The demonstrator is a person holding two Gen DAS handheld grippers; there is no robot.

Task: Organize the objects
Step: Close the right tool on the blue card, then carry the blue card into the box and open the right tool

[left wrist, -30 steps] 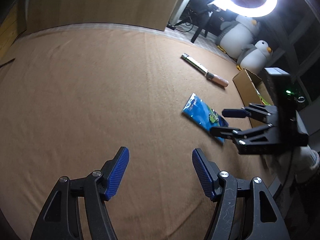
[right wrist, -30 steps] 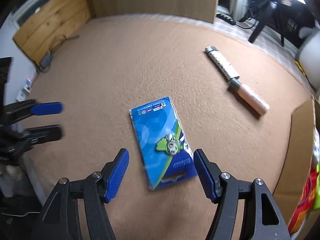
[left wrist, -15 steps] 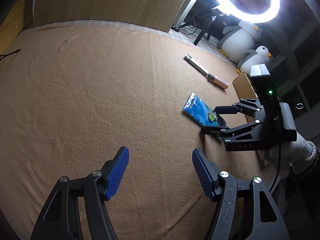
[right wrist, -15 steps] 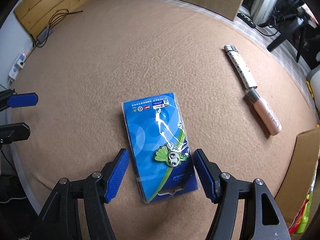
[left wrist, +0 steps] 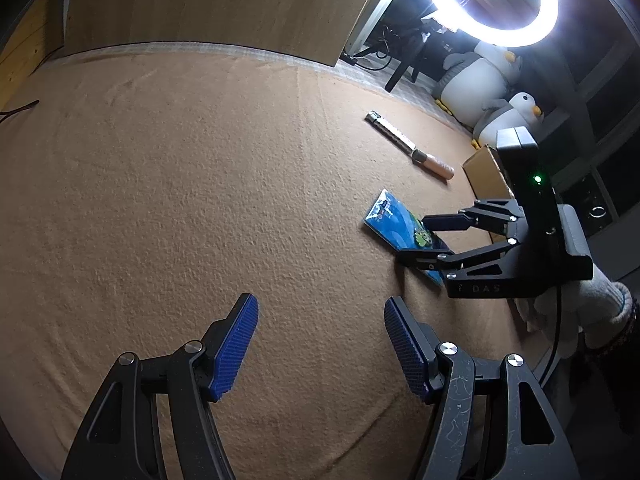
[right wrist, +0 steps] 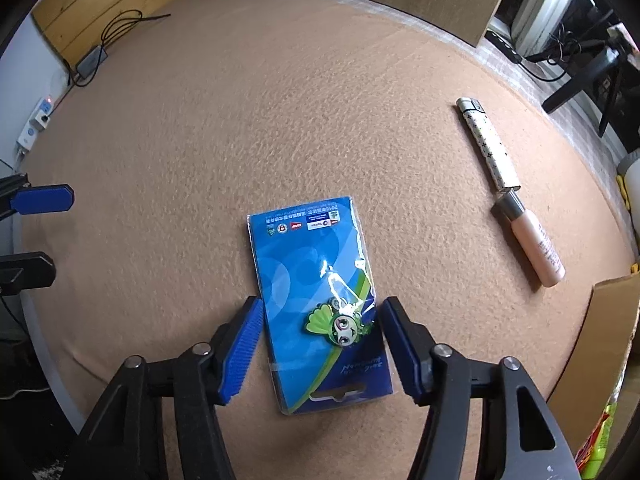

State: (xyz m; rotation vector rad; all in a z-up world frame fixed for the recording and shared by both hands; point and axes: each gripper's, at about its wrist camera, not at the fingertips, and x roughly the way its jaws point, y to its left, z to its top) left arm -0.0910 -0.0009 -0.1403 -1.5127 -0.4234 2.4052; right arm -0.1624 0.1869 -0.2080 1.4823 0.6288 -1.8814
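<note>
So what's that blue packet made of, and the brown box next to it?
The blue packet looks like printed card inside glossy clear plastic: light glints off a wrinkly film over the green charm. The brown box looks like plain matte cardboard, going by its dull tan wall and raw cut edge.

I seem to be in a home room rigged for filming rather than a lab or shop. A lit ring light [left wrist: 490,2] stands above two plush penguins [left wrist: 478,80], and a tan blanket [left wrist: 180,184] covers the bench. Wood-panelled wall [right wrist: 104,8], a power strip [right wrist: 38,120] with trailing cables and a cardboard box [right wrist: 600,344] complete it.
</note>
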